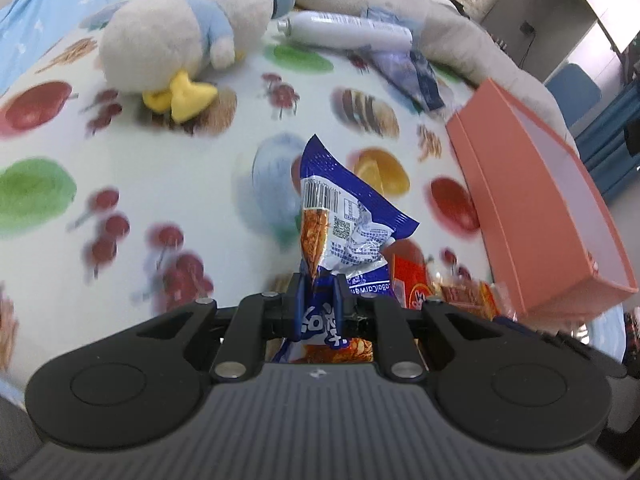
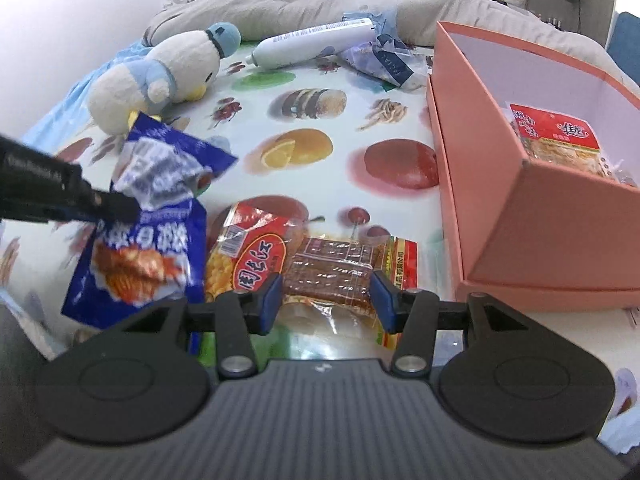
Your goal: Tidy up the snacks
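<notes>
My left gripper (image 1: 318, 280) — jaws clenched on the blue snack packet (image 1: 344, 216), which stands lengthwise ahead of them, clear of the tabletop (image 1: 132, 168). The pink box (image 1: 532, 200) lies ahead to their right. My right gripper (image 2: 326, 294) — jaws released, straddling the brown snack packet (image 2: 332, 272) — sits nearer that box.

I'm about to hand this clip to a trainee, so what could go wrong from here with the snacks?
The left tongs pinch the blue snack bag only at a crumpled fold, so it may slip out on the way to the pink box. The right tongs straddle the flat brown snack pack, which overlaps the red corn pack; closing might drag both.
</notes>
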The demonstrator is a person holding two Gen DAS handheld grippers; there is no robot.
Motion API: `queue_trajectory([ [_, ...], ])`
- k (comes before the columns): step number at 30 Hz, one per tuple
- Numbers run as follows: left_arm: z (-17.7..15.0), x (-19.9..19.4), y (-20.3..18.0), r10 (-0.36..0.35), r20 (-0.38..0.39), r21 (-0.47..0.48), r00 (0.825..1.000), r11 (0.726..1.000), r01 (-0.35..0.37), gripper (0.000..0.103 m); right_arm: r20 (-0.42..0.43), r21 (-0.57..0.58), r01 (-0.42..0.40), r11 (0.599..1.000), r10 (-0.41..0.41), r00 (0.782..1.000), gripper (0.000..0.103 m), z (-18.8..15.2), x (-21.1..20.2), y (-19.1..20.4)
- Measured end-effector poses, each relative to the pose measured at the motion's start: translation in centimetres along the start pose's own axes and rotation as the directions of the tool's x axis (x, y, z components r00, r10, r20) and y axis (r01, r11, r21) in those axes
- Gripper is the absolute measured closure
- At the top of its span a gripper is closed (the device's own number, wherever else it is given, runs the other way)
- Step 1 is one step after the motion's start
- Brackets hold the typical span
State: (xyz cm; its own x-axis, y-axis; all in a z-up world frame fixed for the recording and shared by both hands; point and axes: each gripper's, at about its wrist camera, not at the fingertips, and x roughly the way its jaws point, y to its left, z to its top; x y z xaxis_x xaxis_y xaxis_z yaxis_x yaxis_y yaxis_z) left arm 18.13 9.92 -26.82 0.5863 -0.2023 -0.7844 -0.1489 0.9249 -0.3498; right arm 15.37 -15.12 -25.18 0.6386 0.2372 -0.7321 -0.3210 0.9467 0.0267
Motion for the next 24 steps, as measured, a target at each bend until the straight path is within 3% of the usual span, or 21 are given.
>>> queue_trajectory([
  [9,-3.4,-0.6,-0.5,0.01,-0.021,-0.008,1.0,1.0,-0.011,0.086,-0.059,-0.036,-0.016,0.999,0.014,0.998,0.052,-1.2,-0.9,0.7],
  [24,-1.0,-5.7,-0.7,-0.011,0.05,-0.027,0.999,1.0,0.012,0.086,-0.029,-0.08,-0.045,0.996,0.043,0.999,0.052,2.3,-5.0,1.2],
])
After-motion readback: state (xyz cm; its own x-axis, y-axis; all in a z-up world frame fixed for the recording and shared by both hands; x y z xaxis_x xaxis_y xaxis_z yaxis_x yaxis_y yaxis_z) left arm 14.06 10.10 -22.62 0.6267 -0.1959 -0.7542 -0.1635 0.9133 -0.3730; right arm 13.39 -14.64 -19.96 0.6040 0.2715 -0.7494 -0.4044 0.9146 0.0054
